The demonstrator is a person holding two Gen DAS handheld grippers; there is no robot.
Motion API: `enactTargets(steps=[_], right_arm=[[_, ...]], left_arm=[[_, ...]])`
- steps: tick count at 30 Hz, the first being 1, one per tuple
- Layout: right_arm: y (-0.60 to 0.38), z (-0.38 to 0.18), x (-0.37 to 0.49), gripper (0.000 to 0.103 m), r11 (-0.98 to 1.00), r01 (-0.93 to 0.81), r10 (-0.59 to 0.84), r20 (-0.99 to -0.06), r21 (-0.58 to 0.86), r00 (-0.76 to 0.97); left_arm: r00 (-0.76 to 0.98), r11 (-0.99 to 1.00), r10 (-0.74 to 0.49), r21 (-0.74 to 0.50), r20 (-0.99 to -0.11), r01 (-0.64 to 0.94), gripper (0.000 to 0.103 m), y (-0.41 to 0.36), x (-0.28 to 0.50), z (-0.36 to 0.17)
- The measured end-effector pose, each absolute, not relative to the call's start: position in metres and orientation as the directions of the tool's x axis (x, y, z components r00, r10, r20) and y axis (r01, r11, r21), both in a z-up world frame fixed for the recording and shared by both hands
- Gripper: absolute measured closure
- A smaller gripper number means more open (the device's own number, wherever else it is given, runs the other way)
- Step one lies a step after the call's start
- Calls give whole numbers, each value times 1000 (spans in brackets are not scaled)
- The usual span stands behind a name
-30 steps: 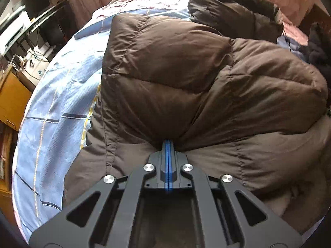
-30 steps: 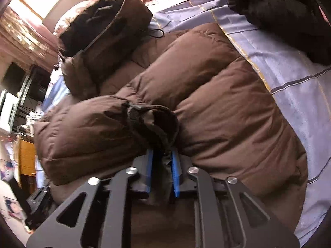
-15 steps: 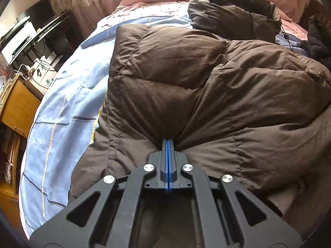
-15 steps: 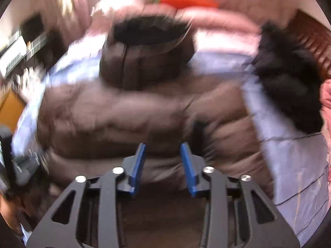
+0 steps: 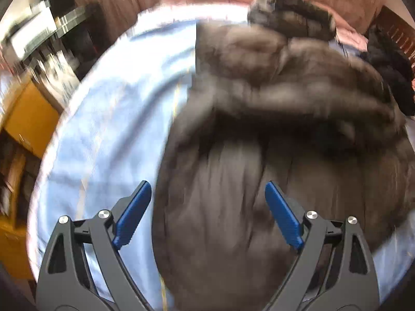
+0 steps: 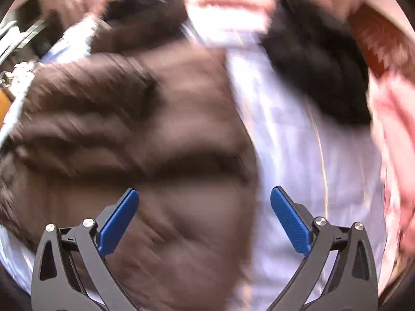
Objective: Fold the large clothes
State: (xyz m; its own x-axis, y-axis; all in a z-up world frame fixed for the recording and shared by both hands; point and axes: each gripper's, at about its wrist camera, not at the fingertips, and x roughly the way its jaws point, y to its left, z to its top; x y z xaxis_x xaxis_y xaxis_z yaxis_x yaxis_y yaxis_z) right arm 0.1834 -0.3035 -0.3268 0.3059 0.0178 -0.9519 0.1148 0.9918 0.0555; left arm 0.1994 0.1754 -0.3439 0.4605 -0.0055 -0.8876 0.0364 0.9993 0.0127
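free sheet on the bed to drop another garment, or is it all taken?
Free: blue sheet left of the brown down jacket, out to the bed edge; a narrower strip between the jacket's right edge and the pink bedding. Crowded: head end, with the jacket's hood and a black garment.

Motion-smeared brown puffer jacket (image 5: pixel 259 134) and bedsheet (image 6: pixel 285 134), quilting and folds indistinct in both wrist views
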Motion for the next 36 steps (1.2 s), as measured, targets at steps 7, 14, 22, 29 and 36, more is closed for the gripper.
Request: enactTargets(steps=[7,14,22,29,36], right_arm=[[-299,-383,168,54,870,289,379,-917,399,126],[-288,-328,123,93,820,319,417,-877,476,237],[-270,-363,28,81,906,297,344,-934,303,-98],[-318,-280,62,13,919,379,61,-991,103,121],[-283,-152,150,9,919,286,104,-866,271,489]], left_arm=[[325,973,-211,-230,-922,-22,65,184,186,-378],[245,963,-250,-268,-937,-41,90,184,171,-342],[43,990,-108,-104,-993,90,79,204,74,-366],[286,995,91,97,-954,7,21,219,66,-279],[590,970,-186,-243,-785,-19,7,153,136,-133]])
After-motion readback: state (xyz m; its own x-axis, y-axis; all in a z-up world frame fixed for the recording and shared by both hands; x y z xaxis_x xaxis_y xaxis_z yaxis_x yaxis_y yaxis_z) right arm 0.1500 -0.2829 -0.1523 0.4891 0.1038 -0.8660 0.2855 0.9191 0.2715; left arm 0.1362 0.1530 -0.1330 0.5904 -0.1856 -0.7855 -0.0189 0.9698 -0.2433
